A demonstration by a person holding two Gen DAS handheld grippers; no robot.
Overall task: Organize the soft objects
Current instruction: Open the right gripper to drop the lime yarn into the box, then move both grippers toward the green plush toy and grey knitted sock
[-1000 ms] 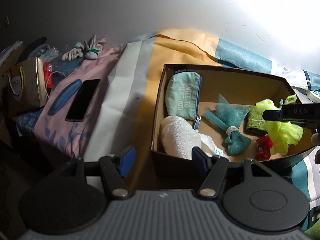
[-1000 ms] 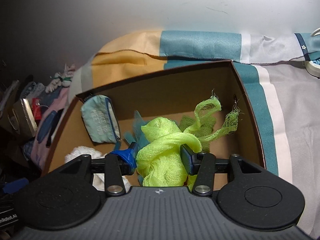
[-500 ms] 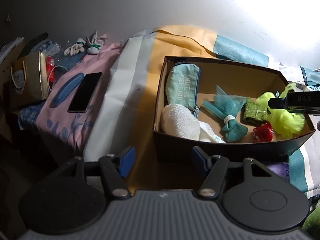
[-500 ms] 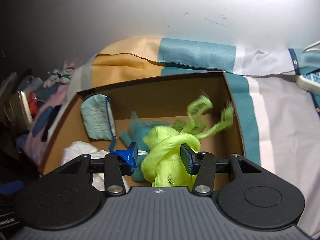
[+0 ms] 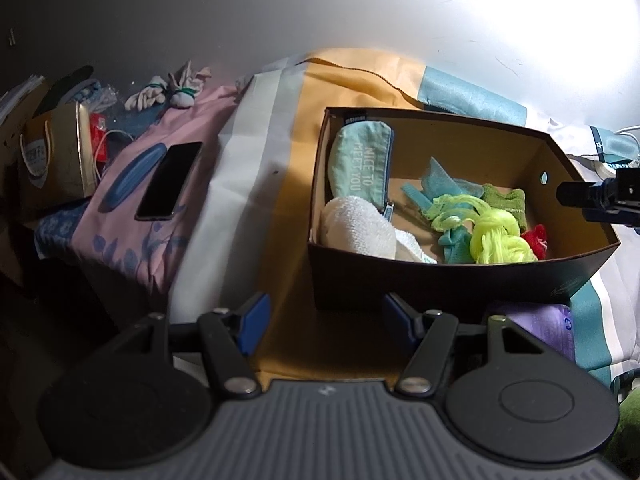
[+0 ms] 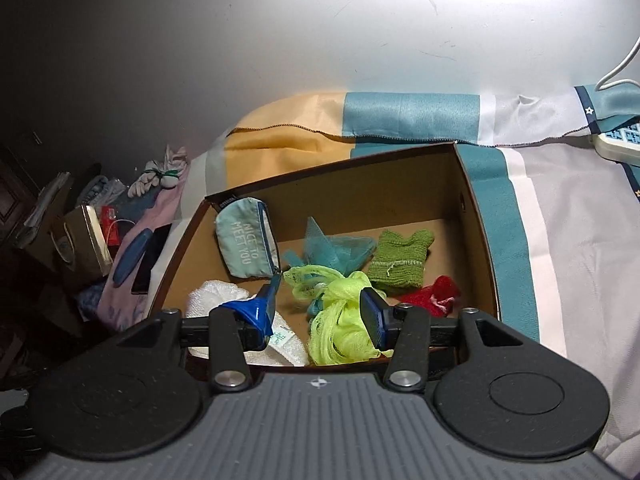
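Above the box (image 6: 482, 240), right gripper (image 6: 320, 308) tilts down, jaws apart over the yellow mesh (image 6: 340, 332)

You have the neon yellow-green mesh puff (image 6: 344, 320) lying loose in the near middle of the open cardboard box (image 6: 480, 240), draped over the teal mesh bundle (image 6: 336, 250); white towel (image 6: 212, 294) near left, green knit (image 6: 400, 264) and red piece (image 6: 436, 294) right, pouch (image 6: 246, 248) far left.

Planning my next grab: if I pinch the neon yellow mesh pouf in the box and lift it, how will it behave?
The neon yellow mesh pouf is bunched netting, so it will likely squash between the pads and feel very light. Its loose tail lies over the teal tulle bundle, so it may dangle and drag that along. Rolling seems unlikely; it sags on the cardboard box floor.
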